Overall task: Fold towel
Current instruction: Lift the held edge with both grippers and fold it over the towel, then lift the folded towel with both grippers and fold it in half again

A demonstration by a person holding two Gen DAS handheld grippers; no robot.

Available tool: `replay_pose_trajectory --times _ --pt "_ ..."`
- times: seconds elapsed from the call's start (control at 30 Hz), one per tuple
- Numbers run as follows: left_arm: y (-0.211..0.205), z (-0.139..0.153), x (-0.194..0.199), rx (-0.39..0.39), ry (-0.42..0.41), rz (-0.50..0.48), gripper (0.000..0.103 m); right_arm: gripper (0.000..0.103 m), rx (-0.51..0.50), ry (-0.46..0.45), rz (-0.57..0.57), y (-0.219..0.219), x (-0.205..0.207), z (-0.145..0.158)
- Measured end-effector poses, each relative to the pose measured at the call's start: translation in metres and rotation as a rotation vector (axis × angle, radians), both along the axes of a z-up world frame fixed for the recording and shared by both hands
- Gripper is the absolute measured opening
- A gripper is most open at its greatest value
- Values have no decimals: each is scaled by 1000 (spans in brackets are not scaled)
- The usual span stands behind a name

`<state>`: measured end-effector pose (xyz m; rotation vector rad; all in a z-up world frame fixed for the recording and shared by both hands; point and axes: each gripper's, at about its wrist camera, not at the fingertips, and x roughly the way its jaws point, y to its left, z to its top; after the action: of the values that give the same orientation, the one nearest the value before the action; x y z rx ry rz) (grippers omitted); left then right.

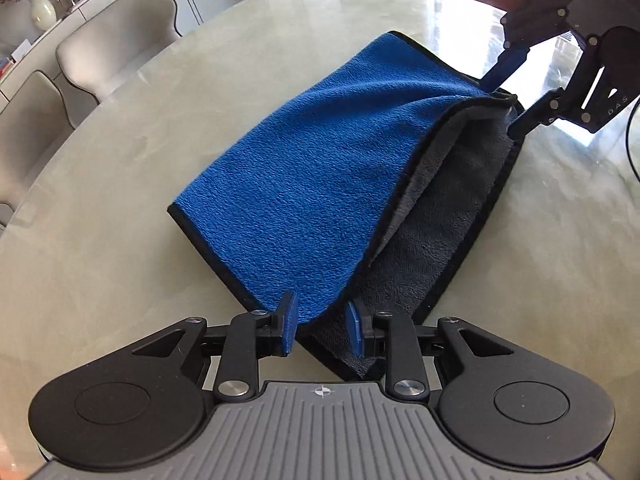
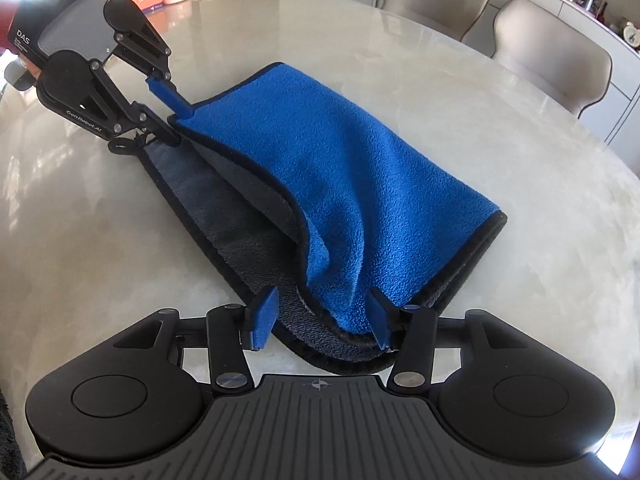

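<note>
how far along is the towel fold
Roughly halfway. Done: the blue top layer of the towel is brought over the grey underside, lying on the table. In hand: the left tool and the right tool each stand open around a corner of that layer. Left: the edges do not line up; a grey strip lies uncovered along one side, and the layer is not flattened.
</note>
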<state>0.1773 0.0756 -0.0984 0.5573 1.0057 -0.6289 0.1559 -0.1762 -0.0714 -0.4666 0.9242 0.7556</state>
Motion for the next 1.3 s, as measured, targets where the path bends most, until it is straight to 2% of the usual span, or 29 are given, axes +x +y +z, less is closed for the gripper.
replay_pose_trajectory --times 0.07,0.1,0.13,0.33,0.77,0.83,0.97,1.17,1.3 --pt "4 -2 3 -7 13 18 25 39 -11 2 -7 0 1 -1" --pt "5 -3 4 -15 23 29 25 23 -19 9 -9 0 2 -2" --pt "6 -3 5 -25 31 38 20 16 -26 15 -12 1 3 -2" --pt "8 4 3 -63 52 46 5 10 -39 -25 -25 -4 4 7" --pt "23 63 17 -123 -80 92 4 10 -47 -284 -4 7 49 76" --pt "24 71 18 -131 -97 98 4 10 -43 -298 3 6 51 82" --pt "19 54 9 -115 -45 82 4 10 -81 -226 51 3 40 63" --pt "12 29 -6 -93 35 59 4 10 -167 -52 116 -3 8 10" --pt "10 18 -14 -85 74 46 5 11 -202 3 127 -6 -6 -7"
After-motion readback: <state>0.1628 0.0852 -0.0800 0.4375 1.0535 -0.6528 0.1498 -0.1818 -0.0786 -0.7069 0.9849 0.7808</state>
